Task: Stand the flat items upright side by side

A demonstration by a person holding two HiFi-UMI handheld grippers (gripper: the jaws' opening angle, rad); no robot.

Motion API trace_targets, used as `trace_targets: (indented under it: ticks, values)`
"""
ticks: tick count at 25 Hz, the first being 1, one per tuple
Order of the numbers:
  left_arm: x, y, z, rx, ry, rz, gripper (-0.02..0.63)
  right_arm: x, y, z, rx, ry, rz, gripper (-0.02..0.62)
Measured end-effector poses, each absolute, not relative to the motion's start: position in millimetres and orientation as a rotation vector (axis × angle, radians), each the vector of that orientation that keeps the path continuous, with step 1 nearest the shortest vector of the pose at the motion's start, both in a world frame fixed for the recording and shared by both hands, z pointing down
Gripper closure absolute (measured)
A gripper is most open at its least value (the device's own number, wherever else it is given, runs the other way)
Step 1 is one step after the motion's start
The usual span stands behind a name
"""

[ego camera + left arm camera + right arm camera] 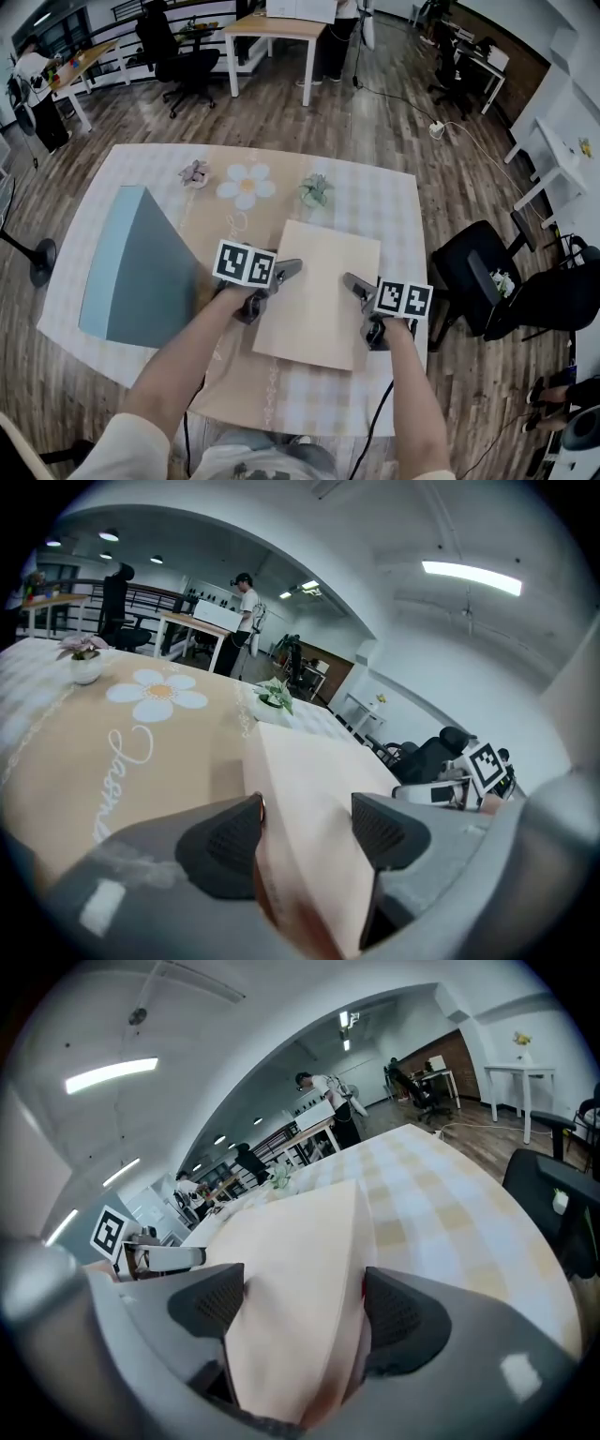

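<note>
A large beige flat book (pixel 321 291) is held over the middle of the table, its face up and slightly tilted. My left gripper (pixel 281 272) is shut on its left edge and my right gripper (pixel 354 283) on its right edge. The left gripper view has the beige book (pixel 319 780) wedged between the left gripper (pixel 305 841) pads, with the right gripper (pixel 441 792) beyond. In the right gripper view the book (pixel 300 1241) fills the right gripper (pixel 300 1312) jaws. A blue-grey flat item (pixel 141 272) stands upright at the table's left.
Two small potted plants (pixel 195 172) (pixel 316 190) stand at the far side of the table, either side of a daisy print (pixel 247 185) on the cloth. A black office chair (pixel 487 281) is close to the table's right edge (pixel 424 281).
</note>
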State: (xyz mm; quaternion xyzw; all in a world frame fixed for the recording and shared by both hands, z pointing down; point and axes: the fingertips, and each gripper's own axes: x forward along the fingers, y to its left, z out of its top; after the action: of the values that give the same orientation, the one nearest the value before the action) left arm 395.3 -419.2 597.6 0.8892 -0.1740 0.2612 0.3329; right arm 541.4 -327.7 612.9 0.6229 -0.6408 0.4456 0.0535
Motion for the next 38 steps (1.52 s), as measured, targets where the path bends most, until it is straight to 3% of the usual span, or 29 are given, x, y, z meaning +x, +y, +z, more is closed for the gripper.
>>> trace_targets:
  ticks: [5,20,28,38]
  values:
    - [389,-418,571,2.353,-0.56,0.633,0.315,540,-331,587,1.883,-2.008,1.207,0.202]
    - [305,-335,430,2.518,-0.985,0.352,0.337,471,-279,439,1.797,-2.288,0.363,0.212]
    - [284,-266,411,2.555,-1.11,0.379,0.337,454,-214,420,1.759,-2.348,0.206,0.259]
    - [266,-210,411,2.493,-1.224,0.396,0.336,438,-161,415,1.663,-2.406,0.162,0.261]
